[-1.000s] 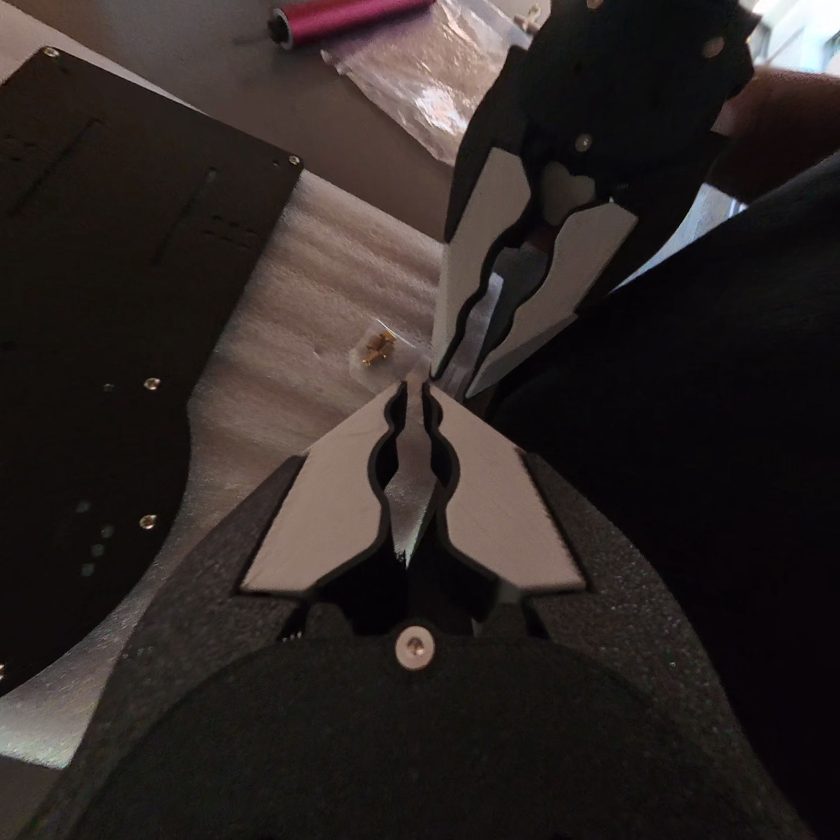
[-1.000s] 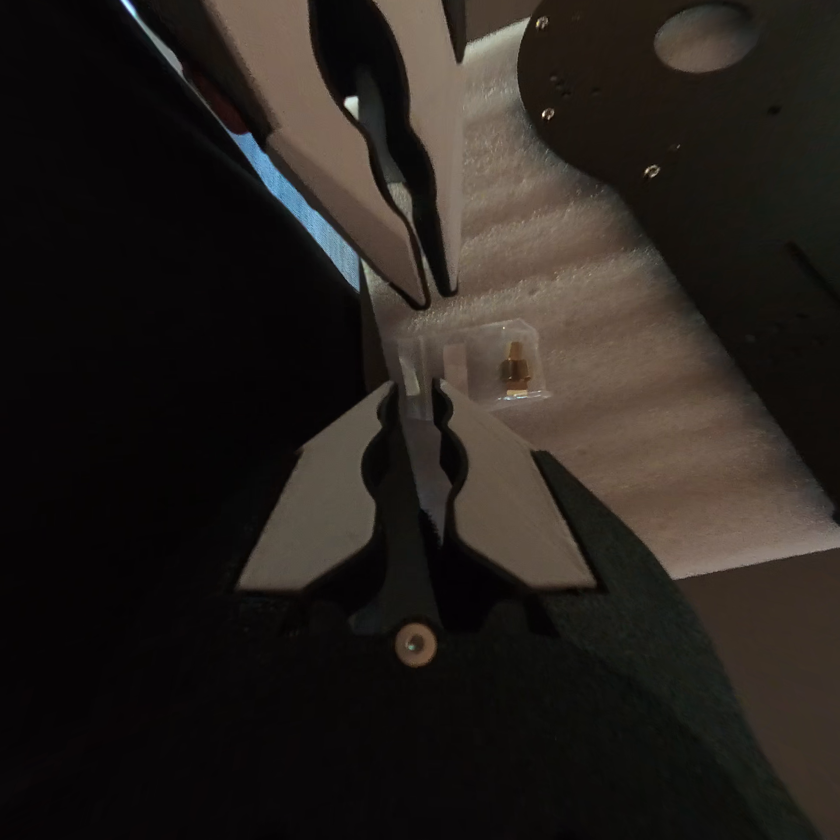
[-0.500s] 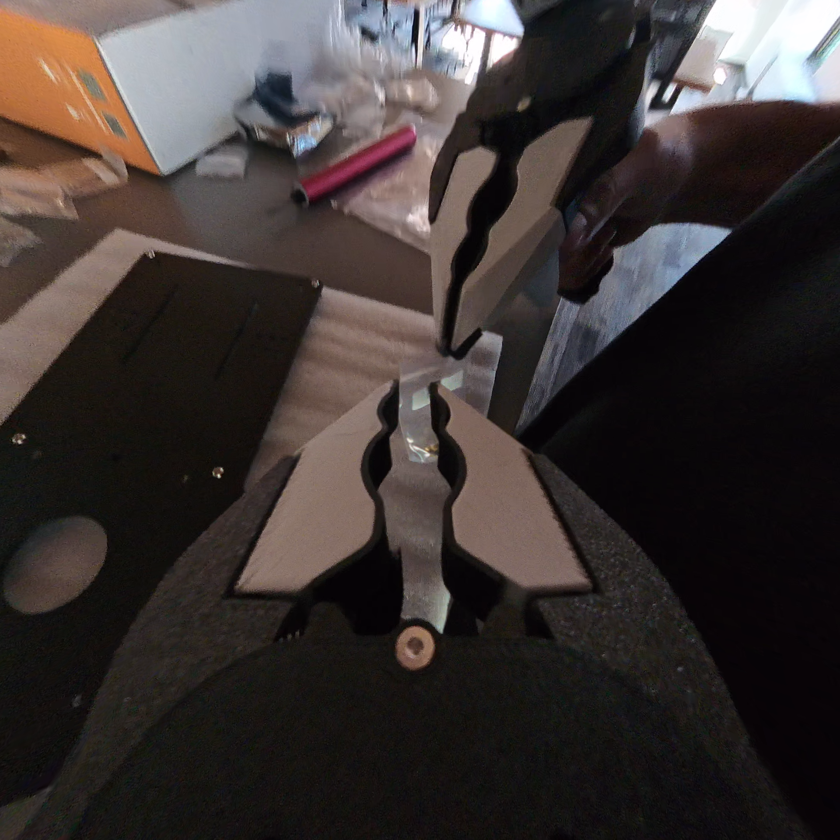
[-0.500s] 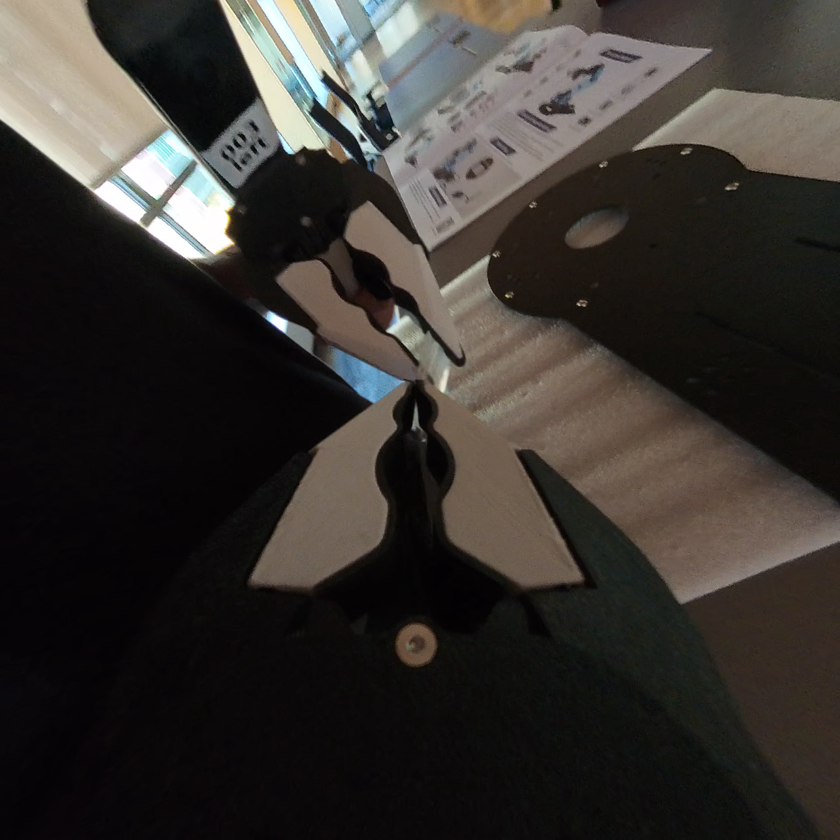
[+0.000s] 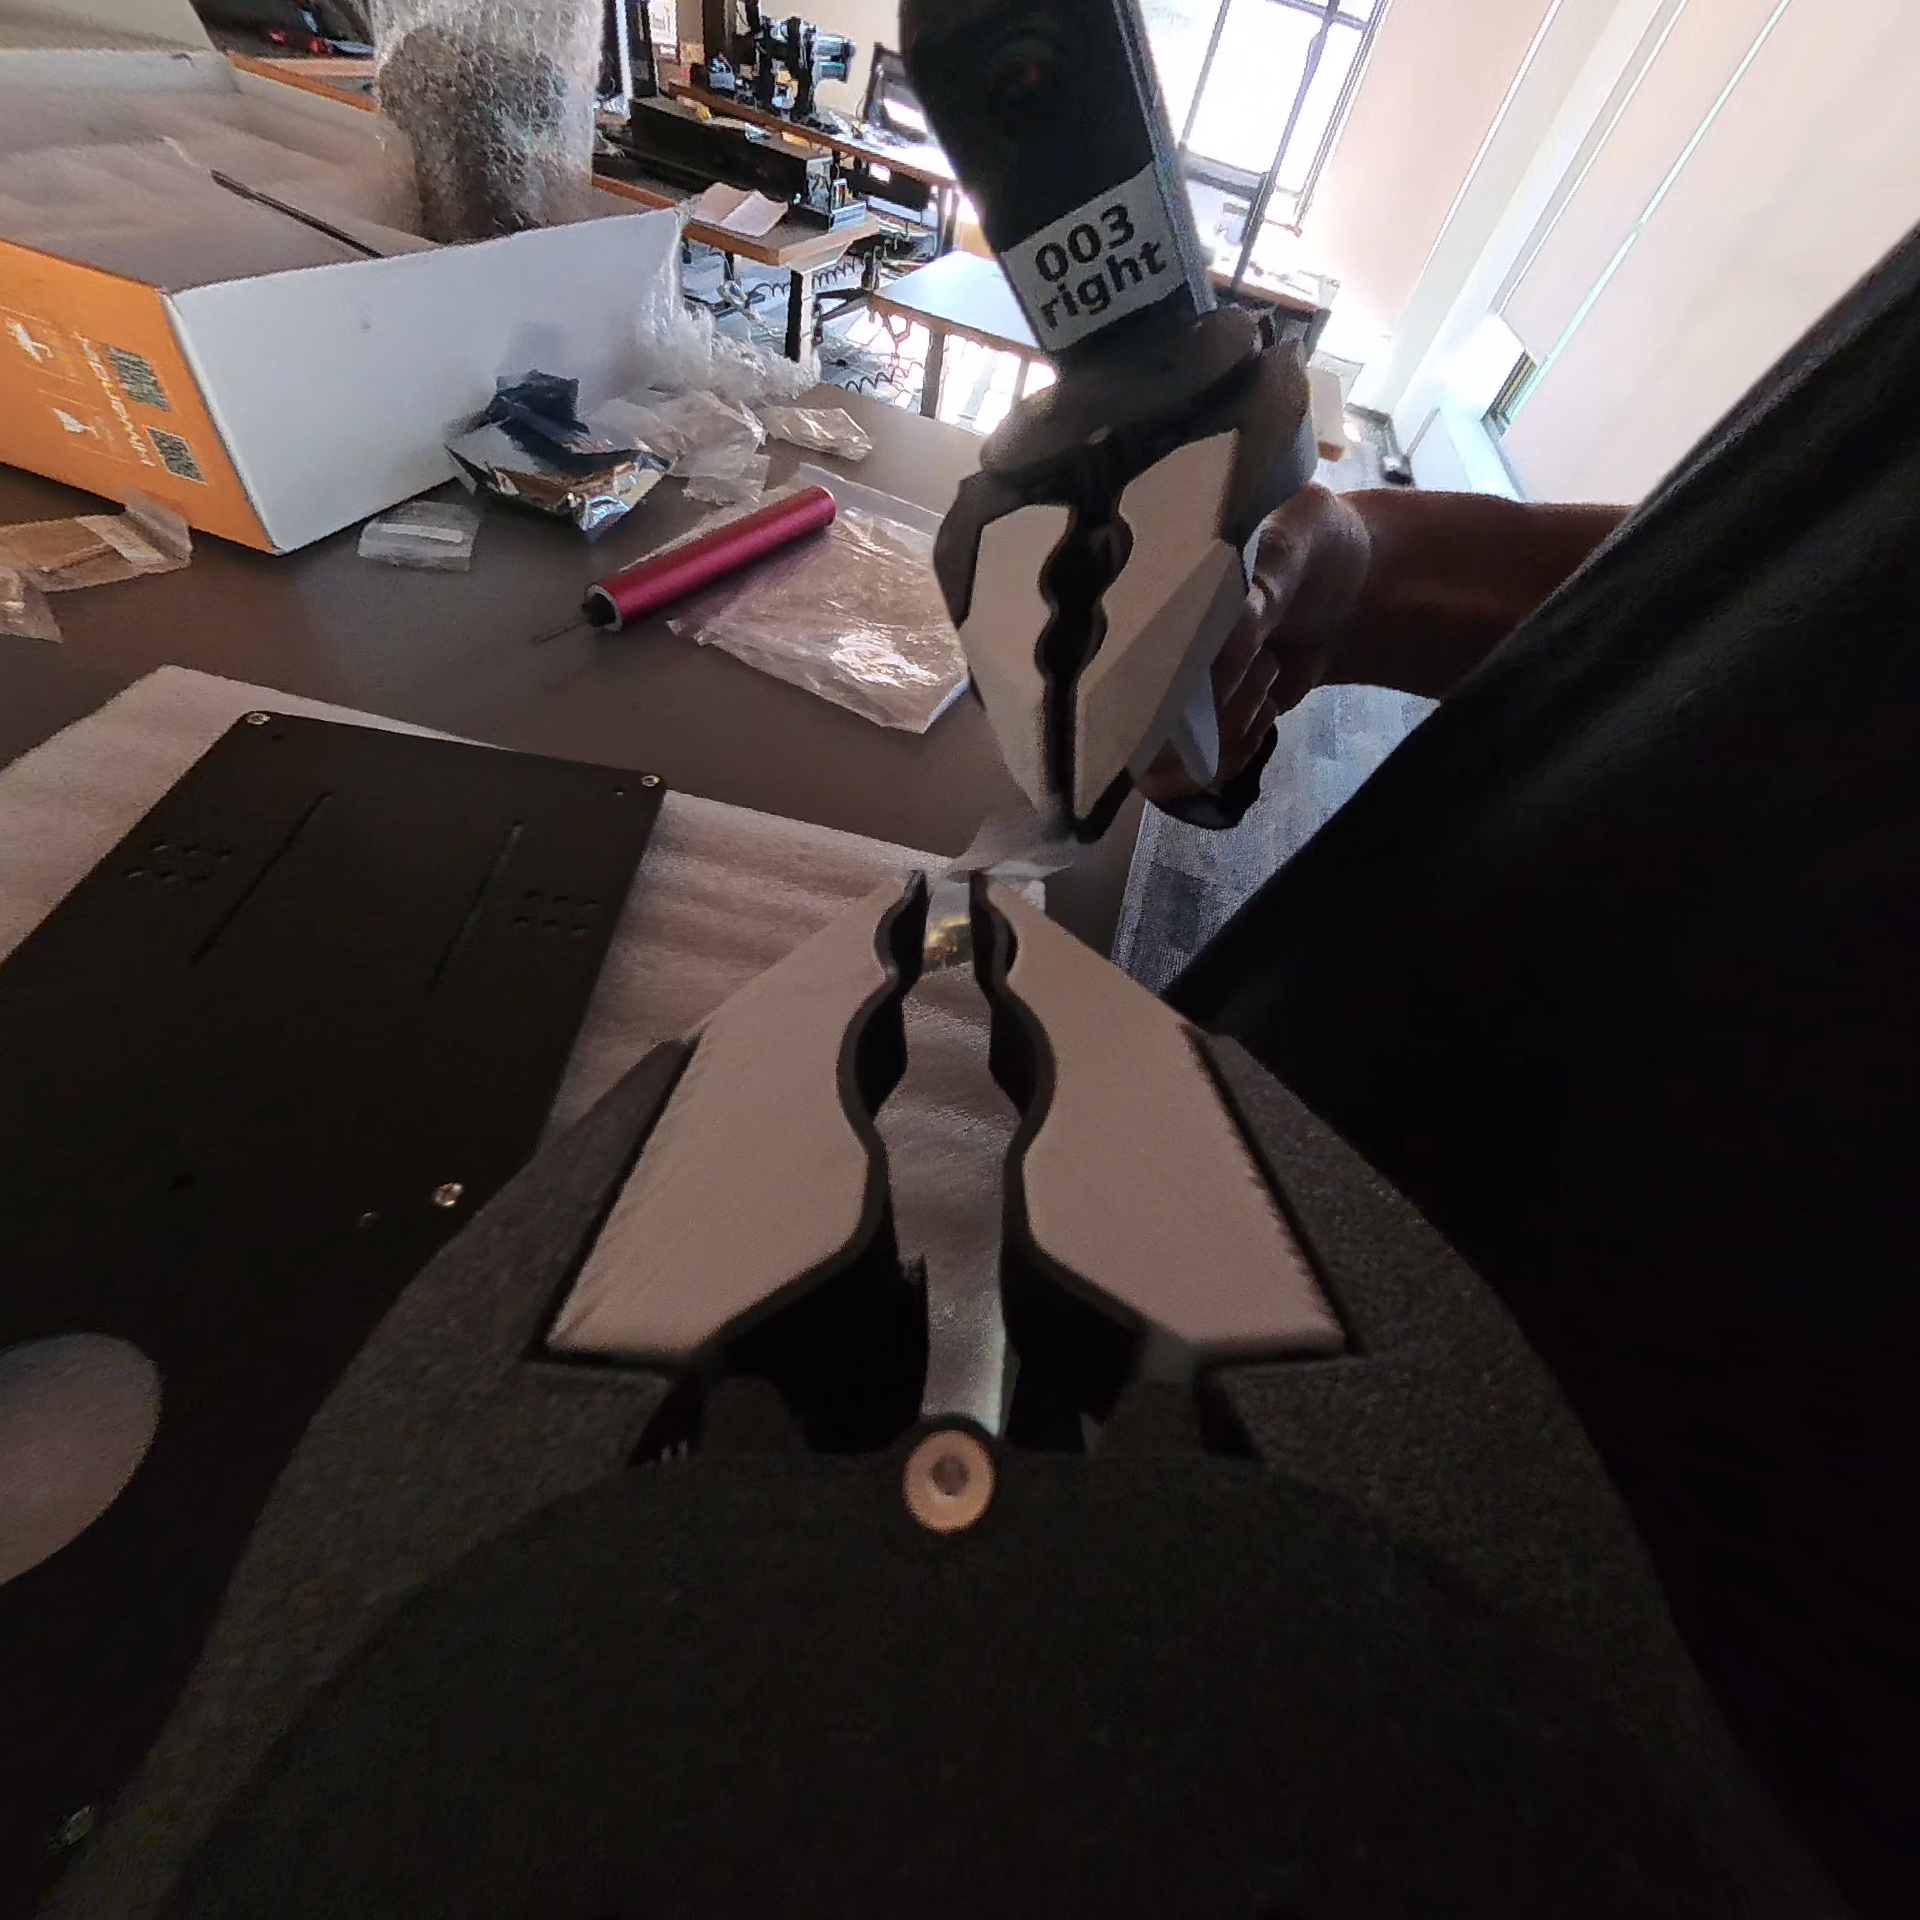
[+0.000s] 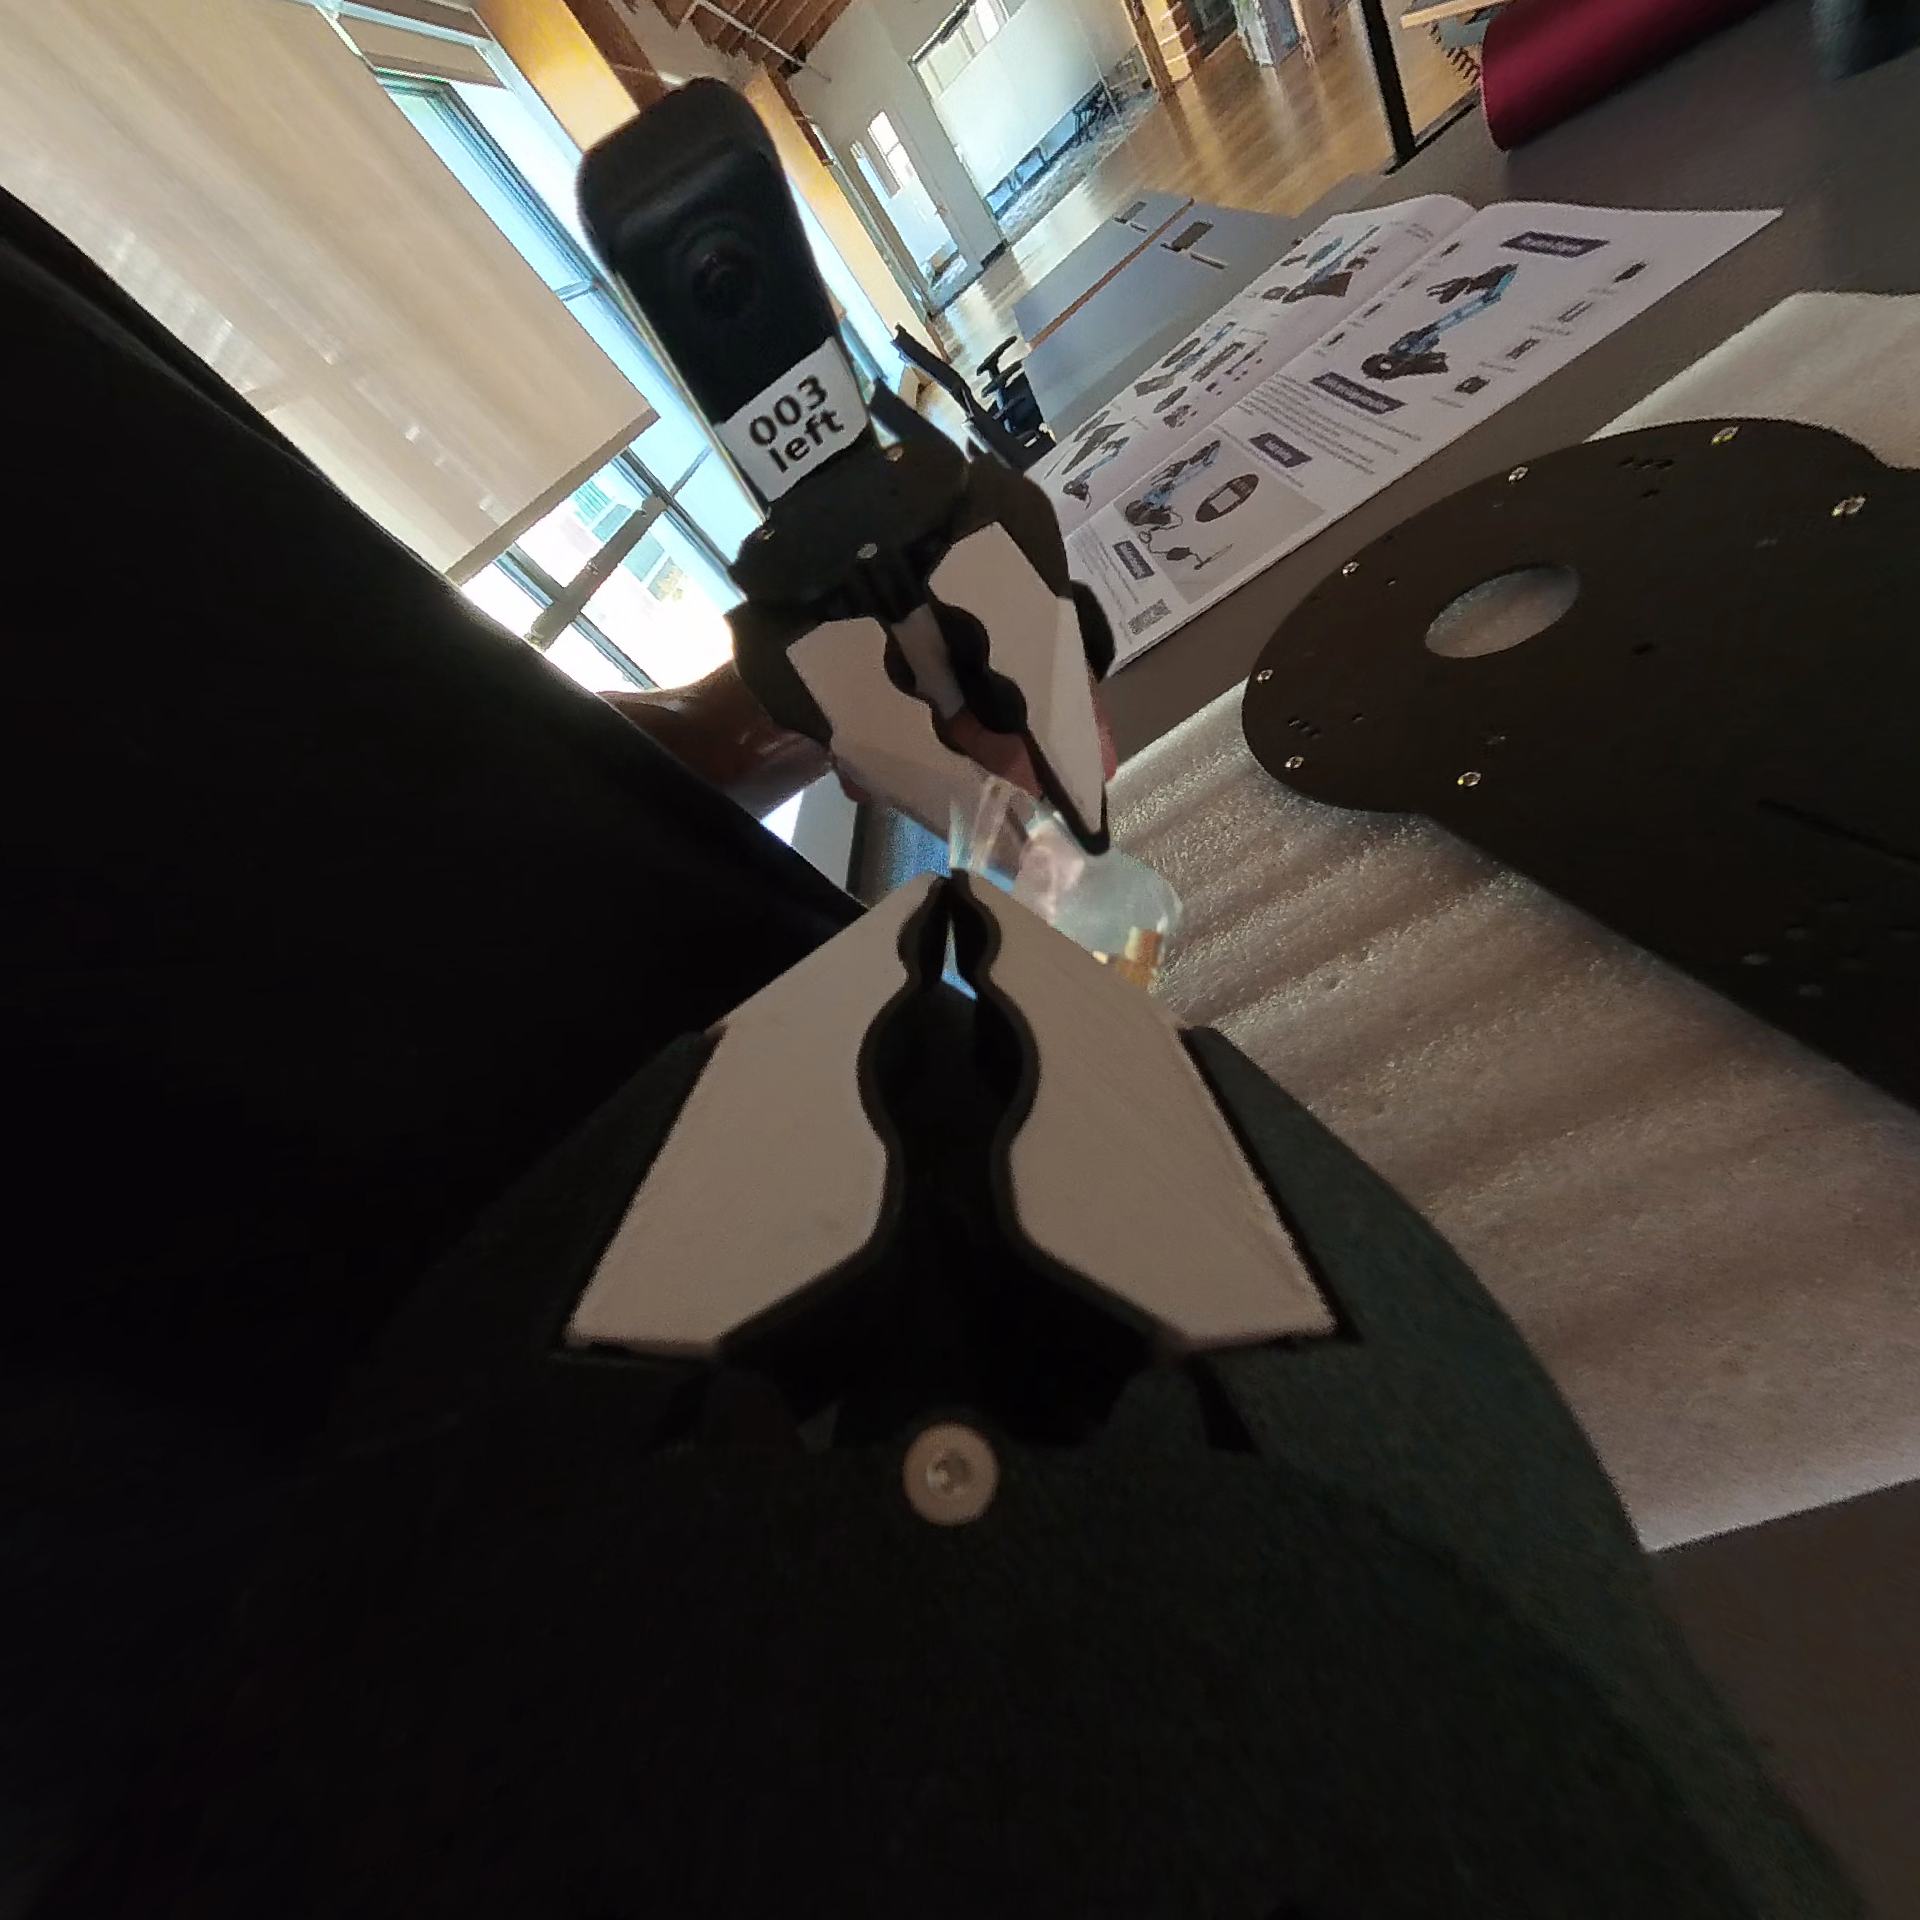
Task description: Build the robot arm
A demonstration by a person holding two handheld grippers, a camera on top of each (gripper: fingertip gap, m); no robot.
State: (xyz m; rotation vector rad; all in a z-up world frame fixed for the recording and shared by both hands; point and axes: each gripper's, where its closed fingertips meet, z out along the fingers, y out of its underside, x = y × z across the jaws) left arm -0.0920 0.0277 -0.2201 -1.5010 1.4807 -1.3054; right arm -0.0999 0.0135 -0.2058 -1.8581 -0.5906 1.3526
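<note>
A small clear plastic bag with a brass part inside hangs in the air between my two grippers. My left gripper is shut on one edge of it. My right gripper comes down from above and is shut on the opposite edge. In the right wrist view my right gripper pinches the bag at its left edge, and my left gripper pinches its top. The brass part sits low in the bag. The bag is held above the white foam sheet.
A black metal plate lies on the foam sheet. Farther back are a magenta tube, loose plastic bags and an orange and white box. An open manual lies beyond the plate. A person's dark clothing fills one side. My two grippers' fingertips are within a few centimetres of each other.
The bag lay on the foam sheet one second ago. Both grippers closed on it and lifted it, and both views have tilted up towards the room.
</note>
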